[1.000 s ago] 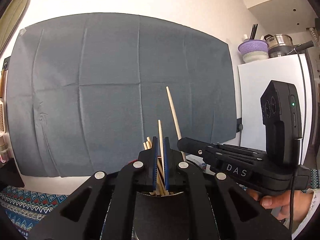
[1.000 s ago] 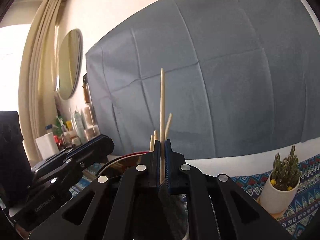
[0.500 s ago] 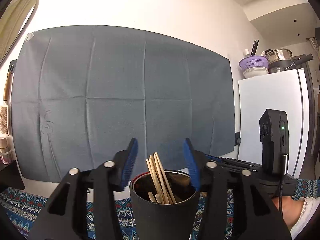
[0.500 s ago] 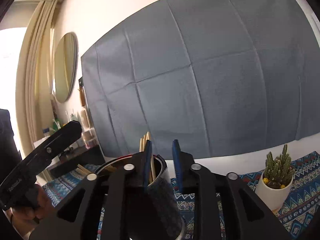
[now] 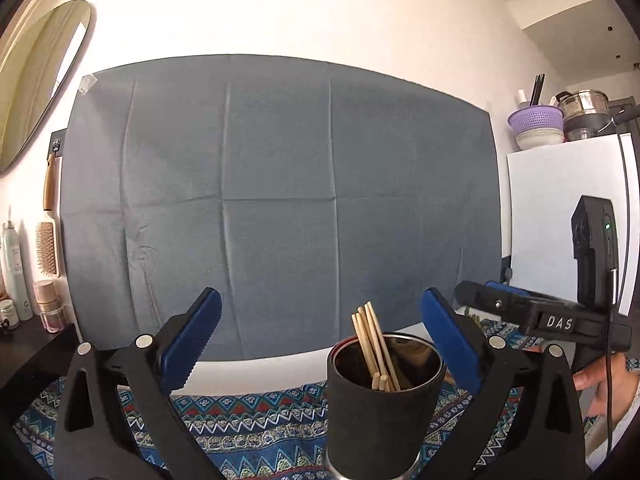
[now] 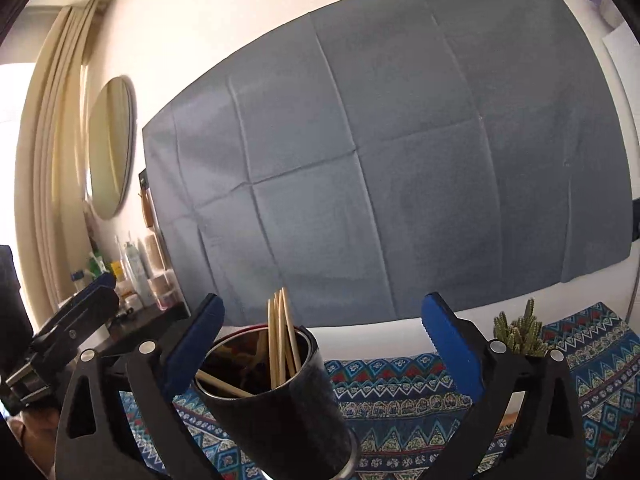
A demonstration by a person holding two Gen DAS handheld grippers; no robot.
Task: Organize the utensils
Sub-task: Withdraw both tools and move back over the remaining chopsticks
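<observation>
A black cup stands on the patterned cloth and holds several wooden chopsticks. In the left wrist view my left gripper is open and empty, its blue pads wide apart just behind the cup. The right gripper's body shows at the right edge. In the right wrist view the cup with chopsticks sits low and left of centre. My right gripper is open and empty above it. The left gripper's body shows at the left.
A patterned blue cloth covers the table. A small cactus pot stands at the right. A grey cloth hangs on the wall. Bottles stand on a dark shelf at left. A white fridge is at right.
Both grippers were shut on chopsticks above the cup; both opened wide and the chopsticks dropped into the cup. Both grippers pulled back from it.
</observation>
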